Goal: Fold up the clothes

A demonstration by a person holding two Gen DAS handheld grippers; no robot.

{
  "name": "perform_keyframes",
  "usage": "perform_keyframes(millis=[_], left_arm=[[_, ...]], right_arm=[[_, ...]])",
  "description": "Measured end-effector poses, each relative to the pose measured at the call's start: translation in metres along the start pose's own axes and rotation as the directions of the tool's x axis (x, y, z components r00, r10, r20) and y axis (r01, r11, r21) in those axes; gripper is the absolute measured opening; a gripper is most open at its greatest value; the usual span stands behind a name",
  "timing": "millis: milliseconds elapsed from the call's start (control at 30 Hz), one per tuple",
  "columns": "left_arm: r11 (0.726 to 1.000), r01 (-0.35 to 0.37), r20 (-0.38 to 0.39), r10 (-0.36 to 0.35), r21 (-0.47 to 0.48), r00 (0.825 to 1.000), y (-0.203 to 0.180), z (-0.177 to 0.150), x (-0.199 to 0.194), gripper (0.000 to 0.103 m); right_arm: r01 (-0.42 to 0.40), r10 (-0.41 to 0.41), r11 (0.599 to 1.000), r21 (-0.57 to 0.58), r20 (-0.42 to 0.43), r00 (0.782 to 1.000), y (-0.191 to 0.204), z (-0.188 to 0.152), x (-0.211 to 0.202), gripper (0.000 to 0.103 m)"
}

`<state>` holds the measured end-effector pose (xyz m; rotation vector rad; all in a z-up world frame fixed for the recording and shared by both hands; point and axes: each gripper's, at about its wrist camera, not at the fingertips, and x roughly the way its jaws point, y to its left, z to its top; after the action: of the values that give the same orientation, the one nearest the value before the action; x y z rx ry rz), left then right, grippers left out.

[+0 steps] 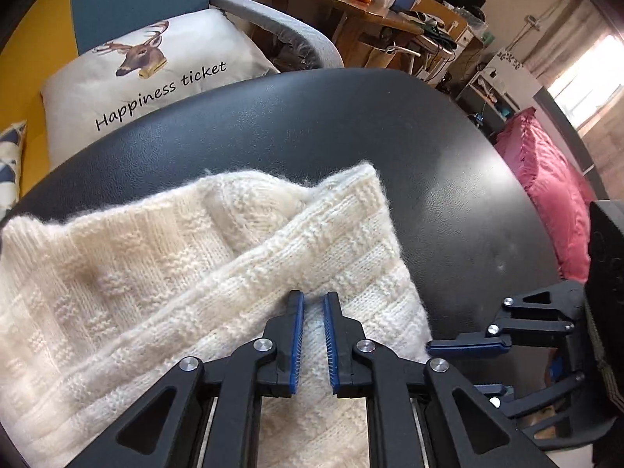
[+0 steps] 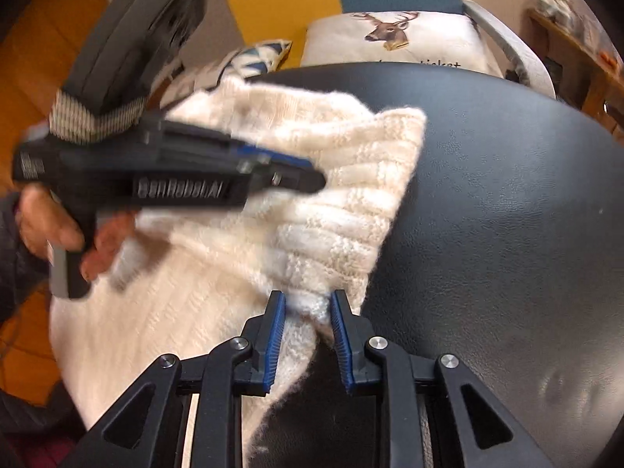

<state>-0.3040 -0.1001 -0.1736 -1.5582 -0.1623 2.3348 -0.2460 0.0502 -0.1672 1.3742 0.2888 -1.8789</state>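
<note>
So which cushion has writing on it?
The white cushion behind the table, on the grey armchair: a deer's head above "Happiness ticket". The blue-patterned one and pink one show none.

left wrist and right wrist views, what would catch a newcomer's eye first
A fluffy cream sweater lies across a black table, bright against the dark top. The left gripper is closed on a fold of it, and the right gripper has knit between its fingers near the sweater's edge. Behind the table sits a white pillow with a deer head and the words "Happiness ticket".
</note>
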Motion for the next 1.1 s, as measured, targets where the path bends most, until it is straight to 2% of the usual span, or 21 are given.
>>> perform_keyframes(millis=[100, 167, 267, 400, 433, 467, 533, 600, 700, 800, 867, 900, 1000, 1100], left_arm=[[1.000, 0.019, 0.057, -0.018, -0.009, 0.998, -0.003, 0.005, -0.009, 0.011], [1.000, -0.023, 0.037, 0.024, -0.017, 0.999, -0.002, 0.011, 0.001, 0.011], [0.999, -0.022, 0.014, 0.022, -0.039, 1.000, 0.000, 0.012, 0.007, 0.011], [0.986, 0.048, 0.101, -0.032, -0.158, 0.994, 0.018, 0.000, -0.028, 0.011], [0.978, 0.070, 0.127, -0.045, -0.195, 0.991, 0.025, -0.006, -0.042, 0.016], [0.968, 0.097, 0.155, -0.062, -0.232, 0.986, 0.033, -0.017, -0.057, 0.024], [0.937, 0.150, 0.220, -0.081, -0.317, 0.972, 0.057, -0.051, -0.091, 0.029], [0.893, 0.205, 0.286, -0.090, -0.400, 0.954, 0.083, -0.090, -0.126, 0.030], [0.811, 0.257, 0.370, -0.054, -0.526, 0.927, 0.128, -0.167, -0.179, 0.032], [0.701, 0.248, 0.410, 0.069, -0.669, 0.909, 0.184, -0.264, -0.234, 0.032], [0.616, 0.232, 0.411, 0.165, -0.753, 0.897, 0.221, -0.327, -0.268, 0.032], [0.563, 0.232, 0.409, 0.211, -0.793, 0.888, 0.240, -0.360, -0.285, 0.032], [0.378, 0.260, 0.393, 0.337, -0.888, 0.855, 0.293, -0.457, -0.328, 0.032], [0.184, 0.347, 0.393, 0.424, -0.920, 0.816, 0.335, -0.539, -0.355, 0.032]], right_arm=[[0.009, -0.009, 1.000, 0.016, -0.002, 1.000, -0.001, 0.000, 0.003, 0.024], [0.031, -0.031, 0.999, 0.017, -0.003, 1.000, 0.003, 0.001, 0.003, 0.024], [0.065, -0.065, 0.998, 0.027, 0.000, 0.998, 0.008, 0.002, 0.000, 0.024], [0.100, -0.115, 0.988, 0.118, 0.133, 0.984, 0.019, -0.003, -0.033, 0.025], [0.079, -0.103, 0.986, 0.145, 0.172, 0.980, 0.024, -0.007, -0.043, 0.028], [0.037, -0.072, 0.985, 0.168, 0.207, 0.976, 0.031, -0.013, -0.049, 0.028], [-0.044, -0.011, 0.978, 0.203, 0.260, 0.966, 0.045, -0.024, -0.056, 0.028], [-0.097, 0.031, 0.969, 0.227, 0.275, 0.961, 0.061, -0.033, -0.053, 0.029], [-0.149, 0.079, 0.956, 0.252, 0.267, 0.960, 0.091, -0.040, -0.040, 0.029], [-0.177, 0.103, 0.943, 0.280, 0.259, 0.960, 0.116, -0.046, -0.031, 0.029], [-0.191, 0.114, 0.933, 0.305, 0.254, 0.960, 0.131, -0.047, -0.021, 0.029], [-0.199, 0.119, 0.927, 0.319, 0.253, 0.960, 0.139, -0.048, -0.017, 0.029], [-0.212, 0.124, 0.911, 0.353, 0.257, 0.959, 0.157, -0.044, -0.010, 0.029], [-0.234, 0.134, 0.898, 0.373, 0.274, 0.952, 0.172, -0.040, -0.009, 0.029]])
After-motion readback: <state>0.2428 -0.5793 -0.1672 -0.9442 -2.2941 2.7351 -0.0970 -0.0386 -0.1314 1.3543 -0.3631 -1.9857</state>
